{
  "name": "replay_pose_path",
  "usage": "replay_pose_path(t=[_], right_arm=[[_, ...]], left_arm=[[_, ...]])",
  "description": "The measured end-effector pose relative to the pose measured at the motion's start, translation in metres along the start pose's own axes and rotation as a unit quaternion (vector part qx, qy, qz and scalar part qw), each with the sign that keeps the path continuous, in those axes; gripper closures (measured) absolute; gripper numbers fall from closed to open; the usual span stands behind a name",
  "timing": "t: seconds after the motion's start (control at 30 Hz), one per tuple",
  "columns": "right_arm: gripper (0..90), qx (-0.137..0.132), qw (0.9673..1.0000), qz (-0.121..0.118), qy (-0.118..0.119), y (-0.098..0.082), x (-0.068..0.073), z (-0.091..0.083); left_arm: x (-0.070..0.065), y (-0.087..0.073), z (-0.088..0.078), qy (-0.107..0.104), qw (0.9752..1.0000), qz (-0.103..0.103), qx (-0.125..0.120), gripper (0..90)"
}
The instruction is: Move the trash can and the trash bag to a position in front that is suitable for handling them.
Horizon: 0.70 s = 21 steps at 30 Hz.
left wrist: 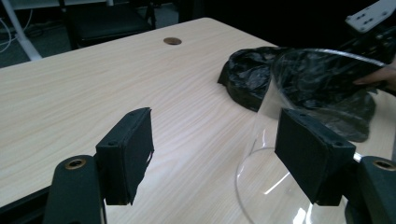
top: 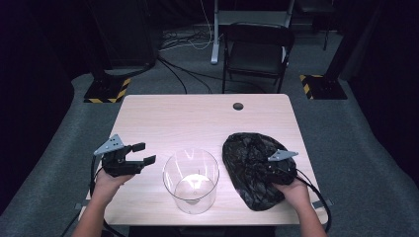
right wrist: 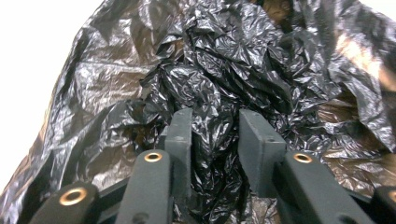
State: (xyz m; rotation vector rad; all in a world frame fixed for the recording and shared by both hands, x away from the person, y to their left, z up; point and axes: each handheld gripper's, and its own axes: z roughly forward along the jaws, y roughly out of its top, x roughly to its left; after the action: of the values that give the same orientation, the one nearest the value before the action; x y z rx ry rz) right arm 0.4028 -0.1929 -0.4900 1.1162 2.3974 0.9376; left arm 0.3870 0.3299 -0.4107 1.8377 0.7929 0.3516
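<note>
A crumpled black plastic bag [top: 247, 148] lies on the right side of the light wooden table [top: 197, 118]. My right gripper [top: 269, 170] presses into its near part. In the right gripper view the jaws stand close together with a bunched fold of the bag [right wrist: 210, 60] pinched between them, so the right gripper [right wrist: 215, 126] is shut on it. A clear, empty cylindrical container [top: 191, 180] stands upright at the table's front middle. My left gripper [top: 146, 152] hovers just left of it, open, nothing between its fingers. The left gripper [left wrist: 212, 154] looks toward the container [left wrist: 266, 135] and the bag [left wrist: 247, 74].
A round cable hole [top: 238, 106] sits near the table's far edge. A black folding chair [top: 257, 49] stands behind the table, with cables and stand bases on the grey floor. The far half of the table is bare wood.
</note>
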Motion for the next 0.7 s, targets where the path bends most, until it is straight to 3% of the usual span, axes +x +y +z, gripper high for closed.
replay_pose_path(t=[0.17,0.4,0.6,0.7], right_arm=[[67.3,0.001,0.9998,-0.003,0.018,-0.013,0.009,-0.015],[64.8,-0.015,0.9996,-0.007,0.021,-0.027,0.024,-0.035],[38.9,-0.027,0.9990,0.019,0.031,-0.026,0.029,-0.038],[31.3,-0.031,0.9992,0.016,0.018,-0.022,0.034,-0.040]], left_arm=[[0.004,-0.004,0.000,0.004,1.0000,-0.006,0.001,27.3],[0.009,-0.008,0.004,0.013,0.9998,-0.011,0.009,27.3],[0.010,-0.009,0.006,0.017,0.9997,-0.012,0.011,27.3],[0.010,-0.010,0.007,0.017,0.9997,-0.011,0.014,27.3]])
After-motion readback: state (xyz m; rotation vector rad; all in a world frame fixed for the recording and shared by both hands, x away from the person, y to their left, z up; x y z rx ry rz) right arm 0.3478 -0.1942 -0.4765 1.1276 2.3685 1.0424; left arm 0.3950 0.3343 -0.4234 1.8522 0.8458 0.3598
